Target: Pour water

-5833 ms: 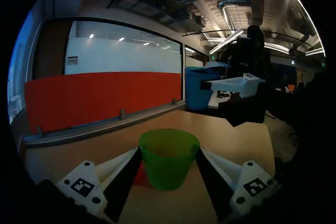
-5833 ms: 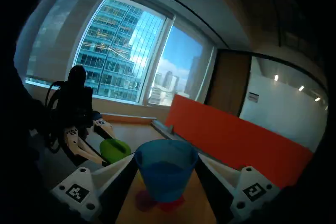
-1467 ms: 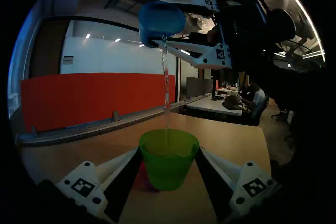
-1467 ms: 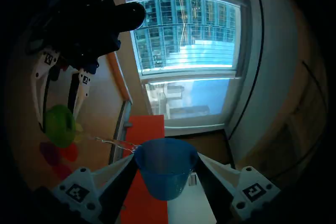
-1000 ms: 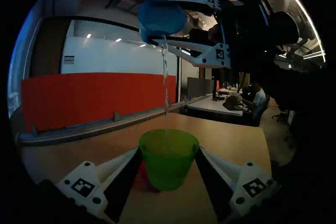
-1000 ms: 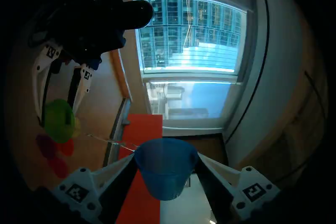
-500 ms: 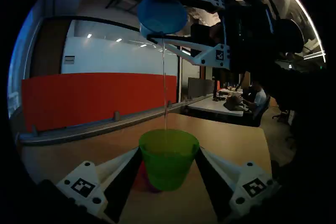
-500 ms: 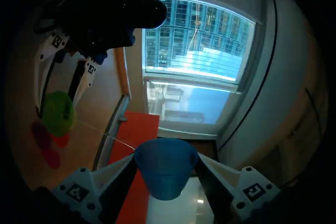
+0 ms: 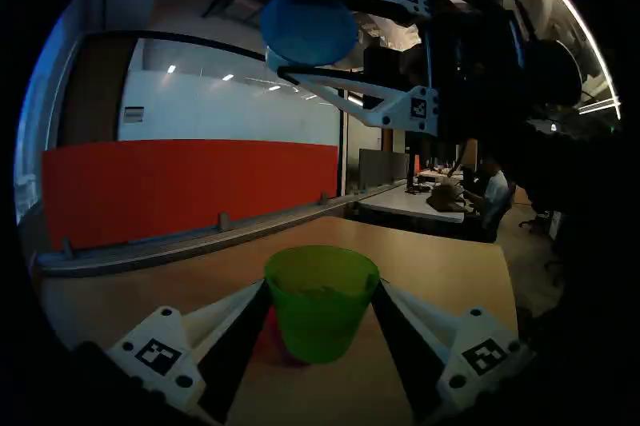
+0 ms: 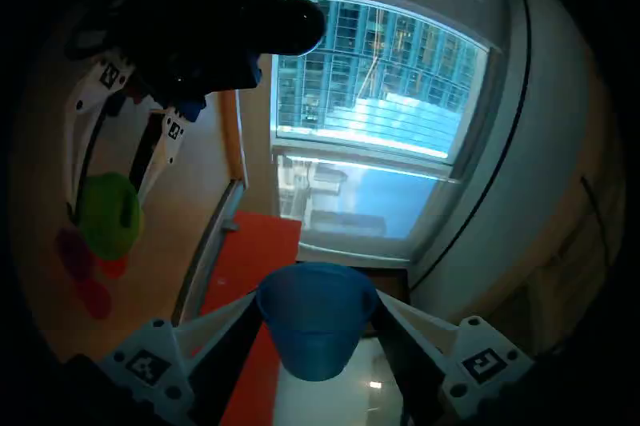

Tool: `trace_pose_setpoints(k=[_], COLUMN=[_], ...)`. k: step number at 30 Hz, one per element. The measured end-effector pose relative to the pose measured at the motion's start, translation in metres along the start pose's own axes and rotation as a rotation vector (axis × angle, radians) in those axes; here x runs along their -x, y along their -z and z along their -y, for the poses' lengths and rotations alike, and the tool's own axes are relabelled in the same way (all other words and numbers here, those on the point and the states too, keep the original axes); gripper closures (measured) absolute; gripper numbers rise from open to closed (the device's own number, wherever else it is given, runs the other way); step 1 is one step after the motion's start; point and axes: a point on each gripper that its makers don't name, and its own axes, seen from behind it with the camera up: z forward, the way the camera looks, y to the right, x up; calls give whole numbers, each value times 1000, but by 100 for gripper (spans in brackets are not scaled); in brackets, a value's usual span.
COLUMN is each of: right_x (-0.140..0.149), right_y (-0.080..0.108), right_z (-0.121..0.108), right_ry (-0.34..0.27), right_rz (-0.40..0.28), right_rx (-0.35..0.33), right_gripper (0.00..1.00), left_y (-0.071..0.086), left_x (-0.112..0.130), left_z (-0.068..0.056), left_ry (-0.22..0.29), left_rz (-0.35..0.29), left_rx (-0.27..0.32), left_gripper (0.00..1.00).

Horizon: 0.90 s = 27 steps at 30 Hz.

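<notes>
In the left gripper view my left gripper point(image 9: 320, 310) is shut on a green cup point(image 9: 321, 300) that stands upright on the wooden table point(image 9: 448, 266), with water inside. High above it, the right gripper point(image 9: 320, 34) holds a blue cup point(image 9: 309, 27) tipped on its side, mouth facing the camera; no stream falls from it. In the right gripper view my right gripper point(image 10: 318, 322) is shut on that blue cup point(image 10: 317, 318). The scene there is rolled sideways, with the green cup point(image 10: 109, 214) and the left gripper point(image 10: 120, 146) at the left.
An orange partition point(image 9: 184, 186) with a rail runs along the table's far edge. Red and magenta spots point(image 10: 84, 274) lie on the tabletop by the green cup. A person's dark sleeve point(image 9: 512, 122) holds the right gripper. Large windows point(image 10: 376, 146) lie beyond, and desks with a seated person point(image 9: 484, 186).
The thin stream of water from the blue cup into the green cup has stopped. The blue cup has tipped a little further; the green cup has stayed still.
</notes>
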Motion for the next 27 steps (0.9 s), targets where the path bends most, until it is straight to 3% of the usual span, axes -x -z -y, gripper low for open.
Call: trace_pose_setpoints(k=[4,7,14,23,27], right_x=[1,0,-16,-44,-53], right_y=[2,4,13,23,28], right_z=[1,3,9,17,18], right_ry=[-110,-225,-553,-1001,-1160], right_rz=[-6,-17,-67,-137,-153], right_rx=[2,1,-2,-60,-91], right_gripper=[9,9,9,9,9], left_y=[0,0,0,1,1], left_x=[-1,-2,-2,-4,-6], left_z=[1,2,2,2,2], left_ry=[-2,-3,-9,-15,-21], left_rz=[-1,-4,-3,-5,-6], left_rx=[-2,-2,-4,-7,-10], left_gripper=[14,14,14,14,14])
